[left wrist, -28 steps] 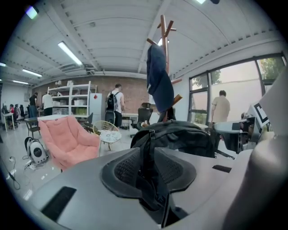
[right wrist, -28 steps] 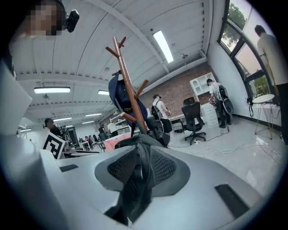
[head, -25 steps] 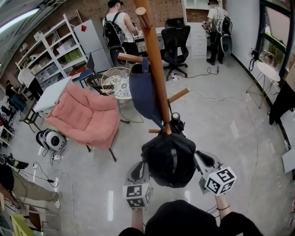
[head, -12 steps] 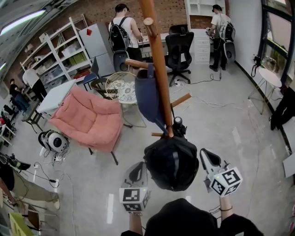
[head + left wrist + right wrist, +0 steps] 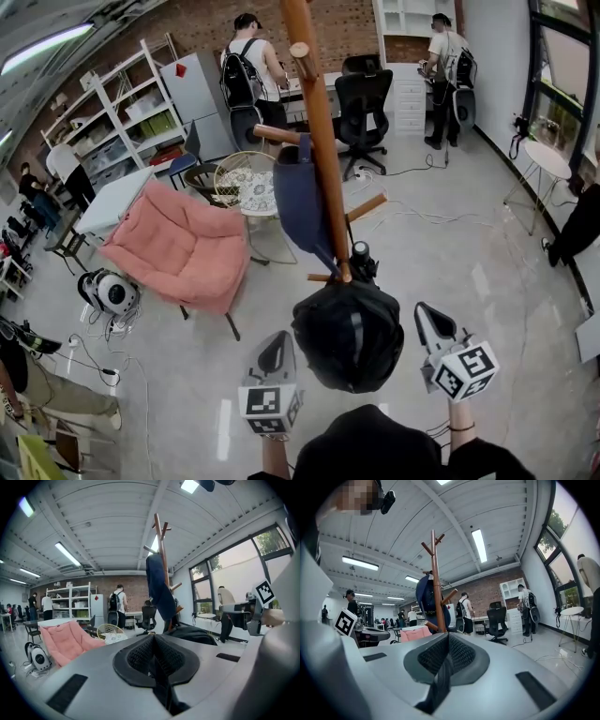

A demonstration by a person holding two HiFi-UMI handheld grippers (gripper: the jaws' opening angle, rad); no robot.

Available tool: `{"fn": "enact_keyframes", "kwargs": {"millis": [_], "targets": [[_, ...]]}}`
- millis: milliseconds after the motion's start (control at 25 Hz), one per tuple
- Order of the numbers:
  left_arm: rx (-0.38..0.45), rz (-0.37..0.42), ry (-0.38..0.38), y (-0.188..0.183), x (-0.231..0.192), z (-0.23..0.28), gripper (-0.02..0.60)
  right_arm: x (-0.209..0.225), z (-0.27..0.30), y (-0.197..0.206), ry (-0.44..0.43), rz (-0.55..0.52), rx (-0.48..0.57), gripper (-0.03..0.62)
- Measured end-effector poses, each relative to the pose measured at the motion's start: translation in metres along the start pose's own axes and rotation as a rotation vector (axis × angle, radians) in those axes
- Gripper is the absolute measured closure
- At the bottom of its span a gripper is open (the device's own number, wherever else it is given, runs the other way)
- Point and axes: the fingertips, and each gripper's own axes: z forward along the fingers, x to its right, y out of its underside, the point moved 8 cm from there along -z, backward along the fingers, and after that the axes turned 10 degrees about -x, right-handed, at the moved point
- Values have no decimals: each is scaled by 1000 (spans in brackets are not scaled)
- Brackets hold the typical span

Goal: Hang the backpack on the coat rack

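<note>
In the head view a black backpack [image 5: 349, 333] hangs between my two grippers, right against the brown wooden coat rack [image 5: 319, 141]. Its top sits just under a short lower peg [image 5: 321, 277]. My left gripper [image 5: 278, 343] is at the backpack's left side and my right gripper [image 5: 421, 315] at its right side. In the left gripper view the left gripper [image 5: 153, 637] is shut with a dark strap between its pads. The right gripper [image 5: 447, 637] is likewise shut on a dark strap [image 5: 439, 681]. A navy bag [image 5: 292, 202] hangs from a higher peg.
A pink padded chair [image 5: 178, 246] and a wire-frame round table [image 5: 239, 183] stand left of the rack. A black office chair [image 5: 364, 98] stands behind it. People with backpacks work at the desks along the back wall. Cables lie on the pale floor.
Both grippers have come up toward the camera, and the backpack has risen with them. It stays by the pole.
</note>
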Motion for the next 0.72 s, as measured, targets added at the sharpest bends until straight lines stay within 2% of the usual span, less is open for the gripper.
{"fn": "enact_keyframes", "kwargs": {"millis": [280, 480, 720], "targets": [[-6, 4, 1, 3, -2, 2, 565, 4, 1, 8, 1, 37, 0, 580], [-12, -3, -4, 4, -2, 1, 565, 6, -3, 9, 39, 17, -3, 580], [-19, -20, -12, 8, -1, 4, 565, 9, 0, 13, 46, 24, 0, 582]]}}
